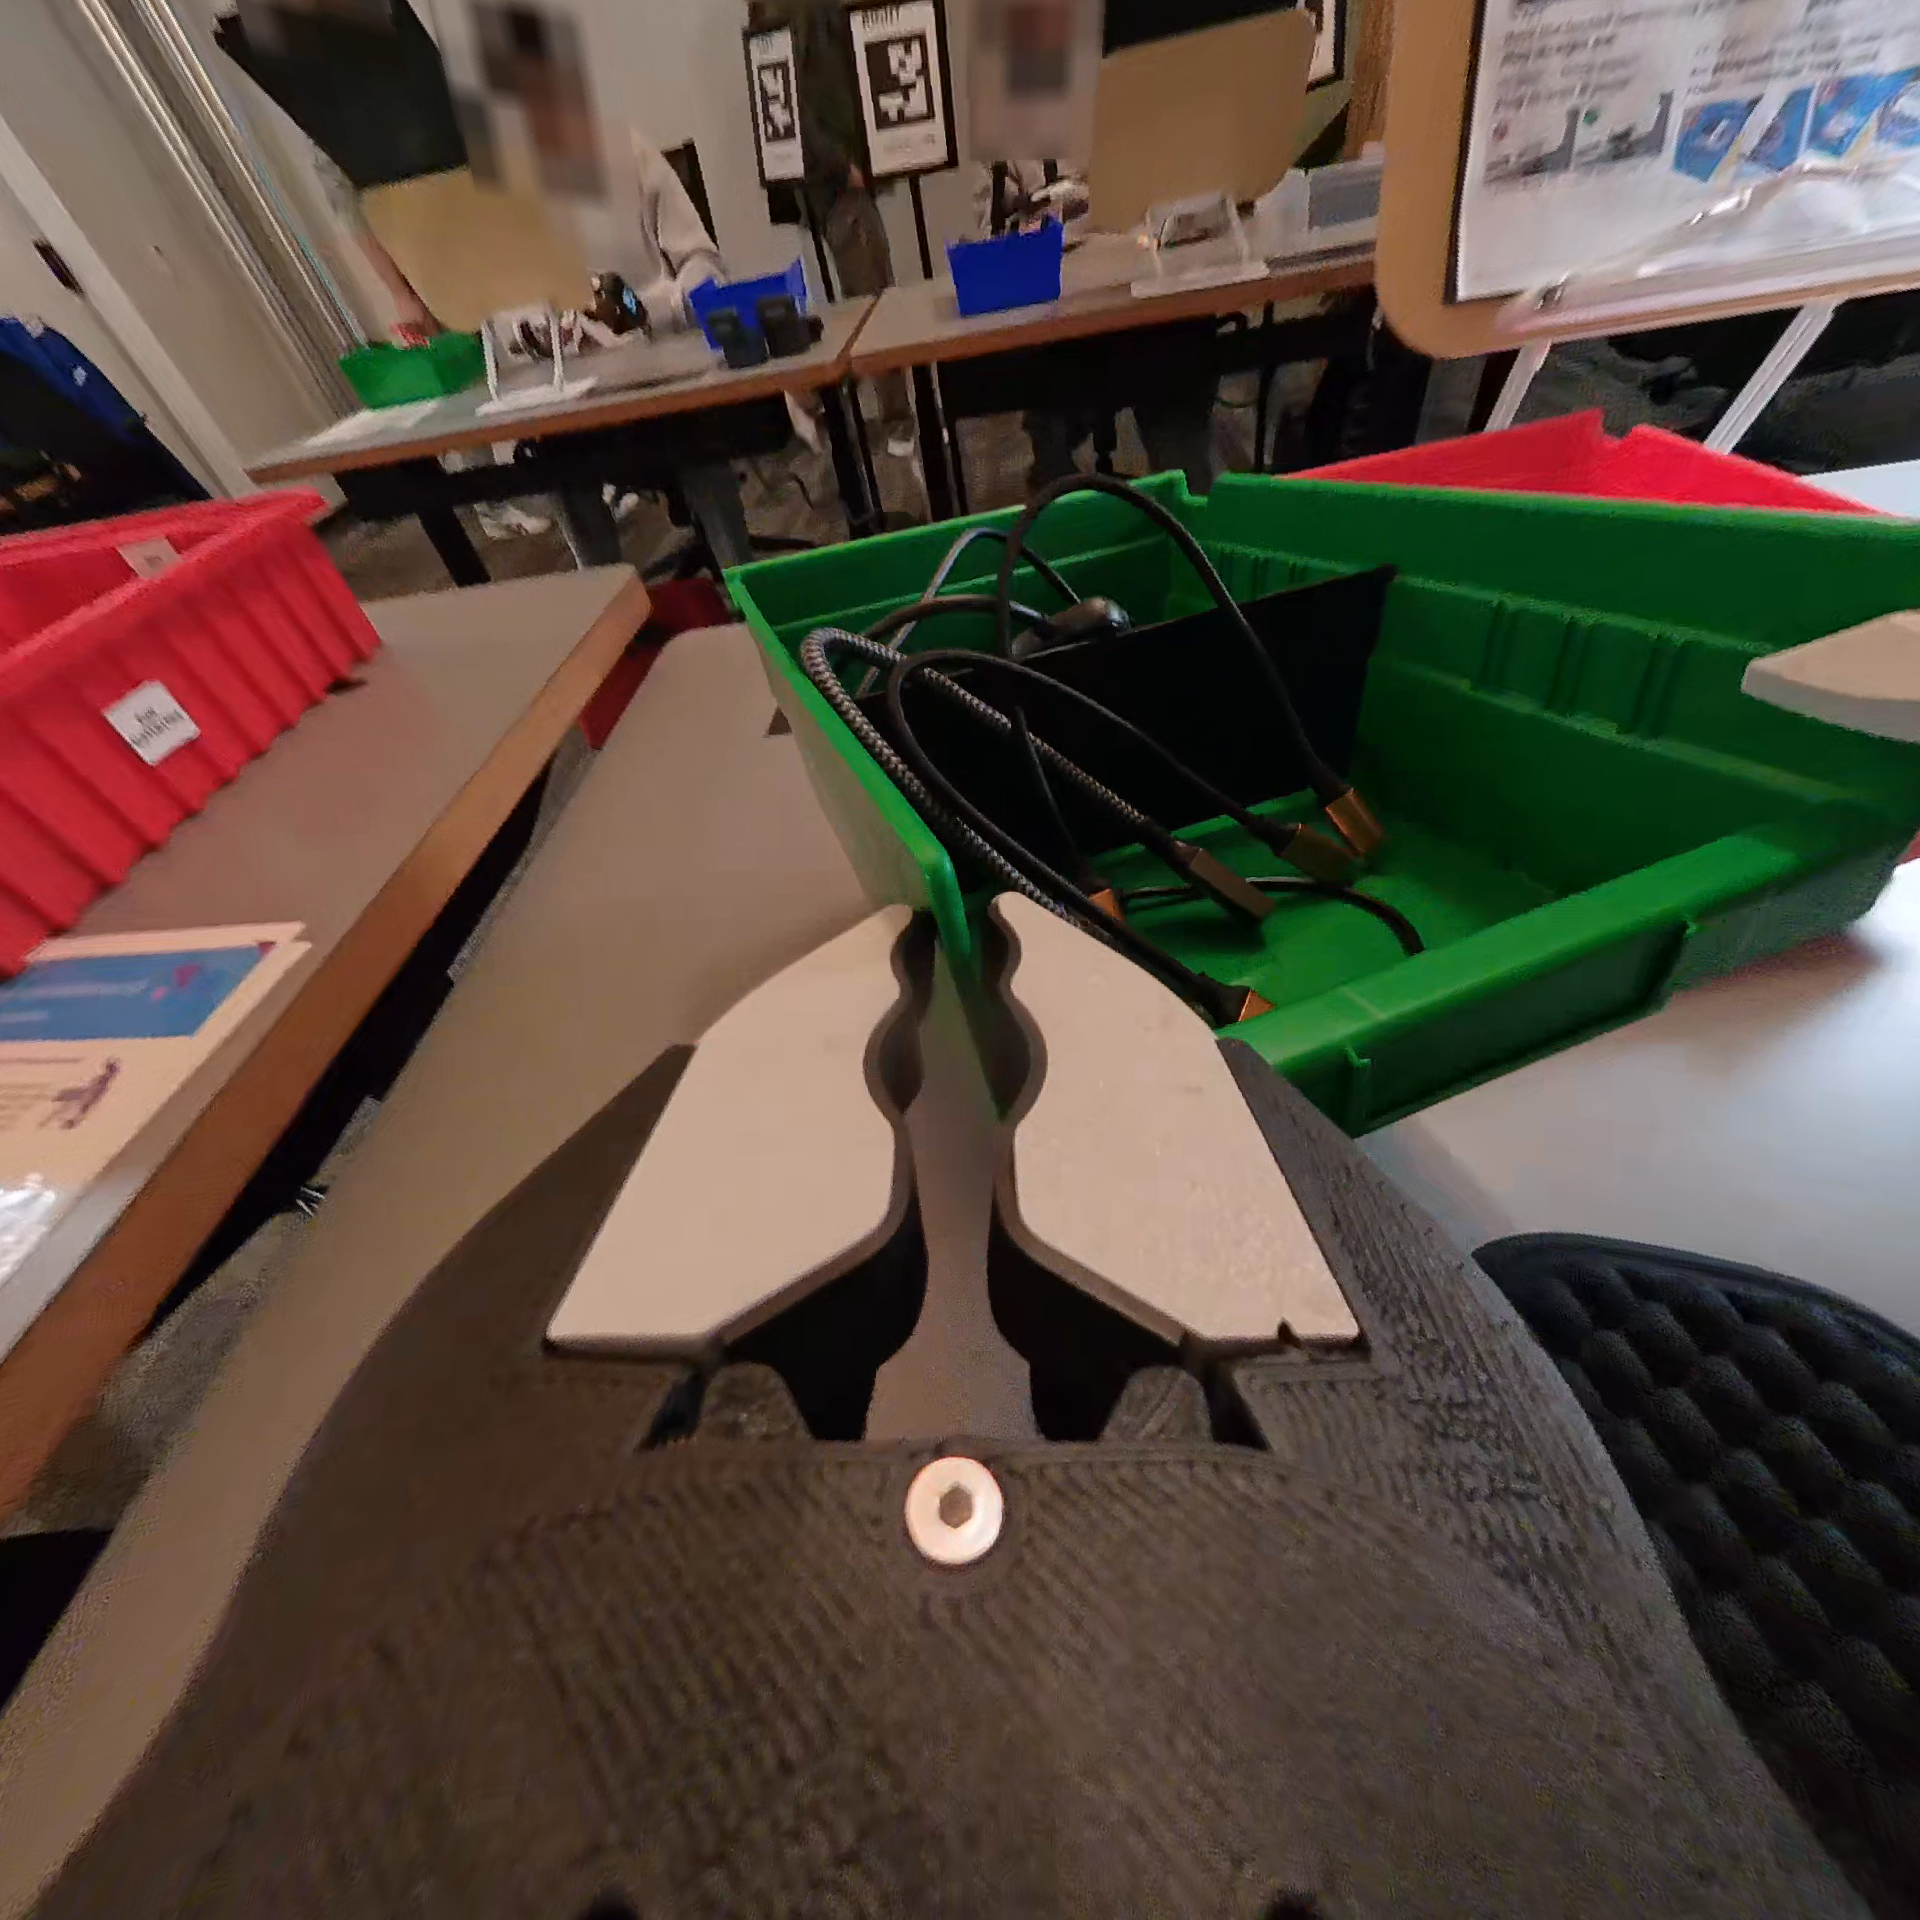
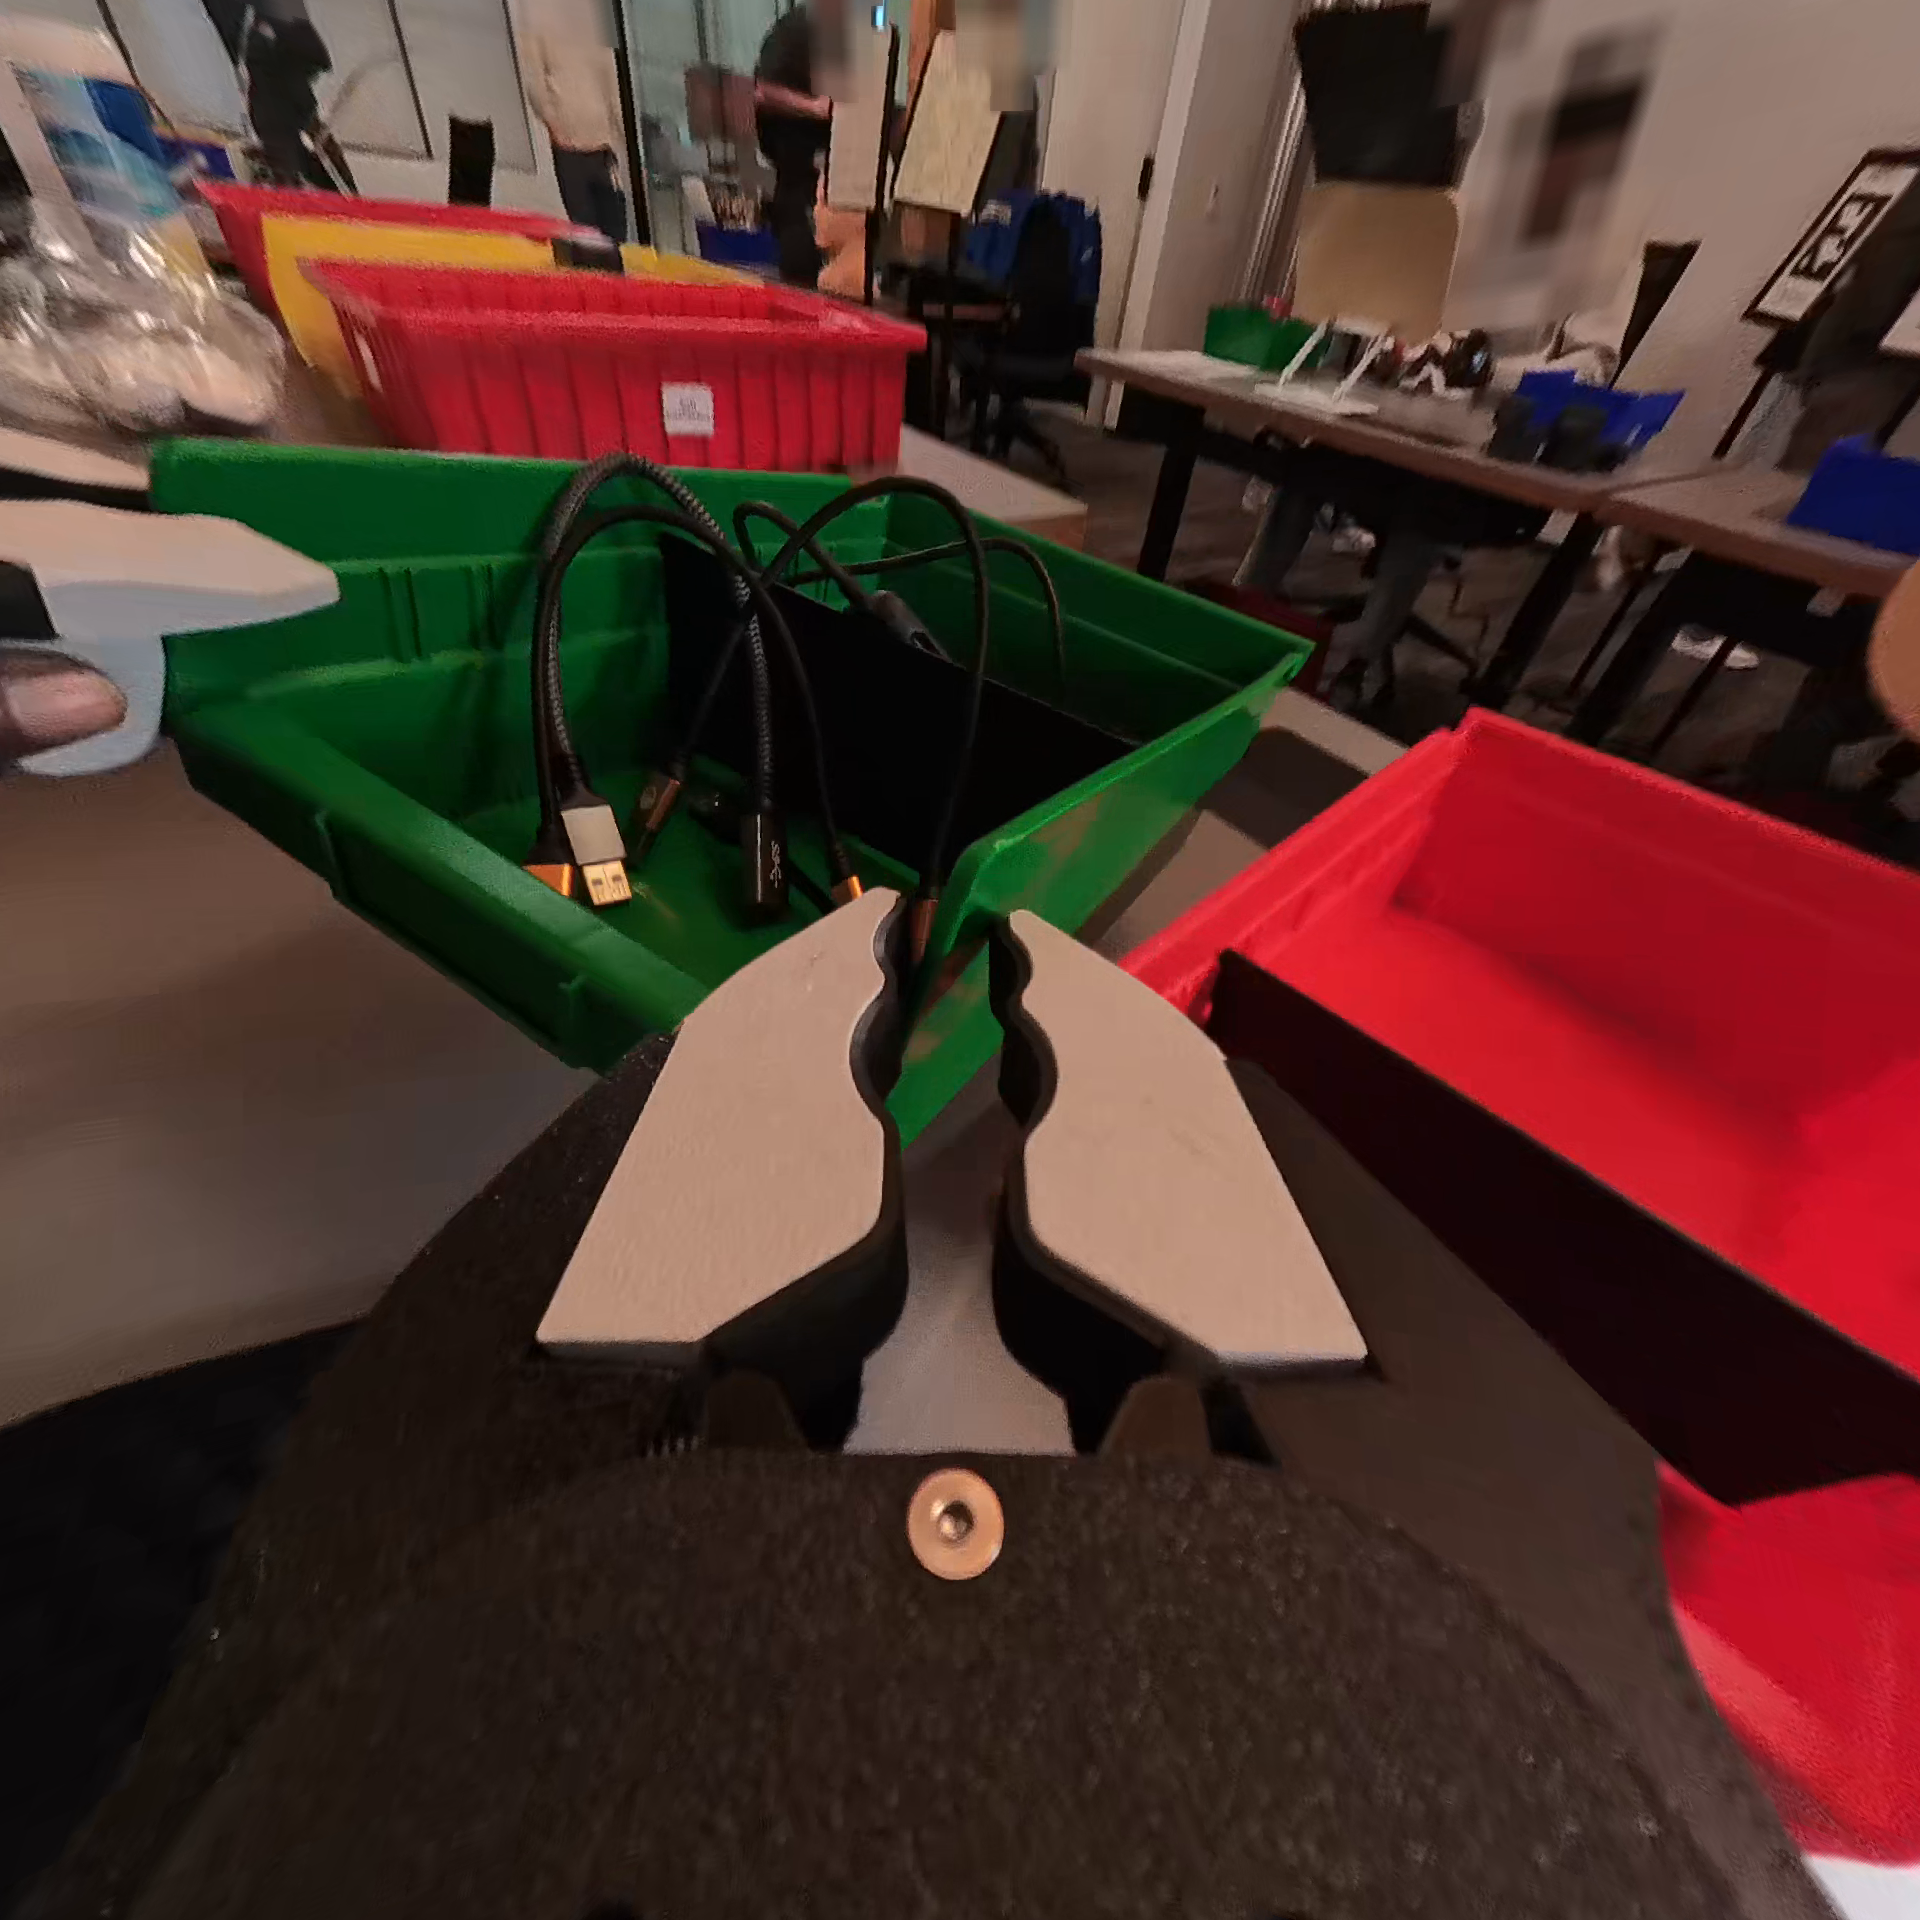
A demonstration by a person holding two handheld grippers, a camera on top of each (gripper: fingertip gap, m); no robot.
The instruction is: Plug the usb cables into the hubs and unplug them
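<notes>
While both grippers hang short of the green bin (image 1: 1455,997), nothing has been picked up, and I judge the job is at its very start. Going left to right in the left wrist view: a ribbed red crate (image 1: 177,665) sits on the neighbouring table, then the left gripper (image 1: 951,925) points at the bin's near corner, its jaws parted by a narrow gap and holding nothing. Inside the bin lie the usb cables (image 1: 1091,769), black and braided, looped over a black divider (image 1: 1226,675) with their copper-tipped plugs resting on the green floor, likely kept together there for easy reach. Just right, in the right wrist view, the right gripper (image 2: 945,914) also stands slightly parted and empty at the bin's other corner, beside an empty red bin (image 2: 1610,935). No hub can be made out with certainty
</notes>
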